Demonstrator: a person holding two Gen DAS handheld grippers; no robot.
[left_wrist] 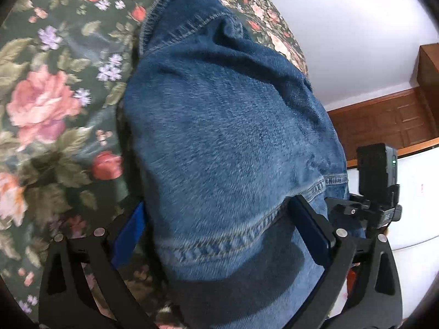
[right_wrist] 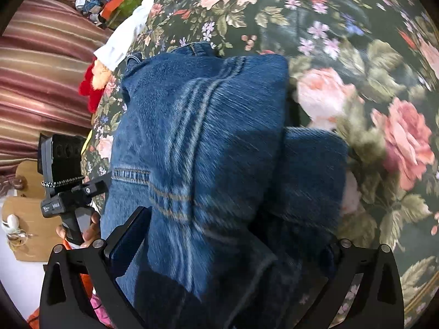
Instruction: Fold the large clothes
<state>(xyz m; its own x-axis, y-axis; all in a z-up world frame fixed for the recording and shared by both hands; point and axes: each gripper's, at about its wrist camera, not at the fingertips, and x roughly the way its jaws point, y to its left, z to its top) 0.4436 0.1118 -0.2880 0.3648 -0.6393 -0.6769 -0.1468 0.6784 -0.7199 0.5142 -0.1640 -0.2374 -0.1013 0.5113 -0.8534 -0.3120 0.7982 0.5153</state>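
The blue jeans (left_wrist: 227,137) lie bunched on a floral bedspread (left_wrist: 46,104), dark green with pink roses and small lilac flowers. In the left wrist view the denim rises as a thick mound from between the fingers toward a stitched hem at the far end, with a double-stitched seam crossing the cloth low in the frame. In the right wrist view the jeans (right_wrist: 200,142) show a faded, triple-lined seam running lengthwise, and a second fold of darker denim sits just beside the main bulk on its right, both resting on the bedspread (right_wrist: 370,54).

The left gripper (left_wrist: 216,227) has its jaws spread wide, one blue-padded finger on each side of the denim mound; the cloth fills the gap between them, but the pictures do not show whether the pads press it. The right gripper (right_wrist: 227,238) also stands with jaws spread, its left finger lying against the edge of the jeans, while its right fingertip is hidden behind the dark fold.

Each view catches the other gripper's camera mount at the edge, and a hand (right_wrist: 87,233) grips the handle in the right wrist view. Beyond the bed there are striped reddish fabric (right_wrist: 41,76), a white cloth (right_wrist: 129,33) and a red plush item (right_wrist: 92,85). The left wrist view shows a white wall (left_wrist: 343,27) and wooden panelling (left_wrist: 384,120).
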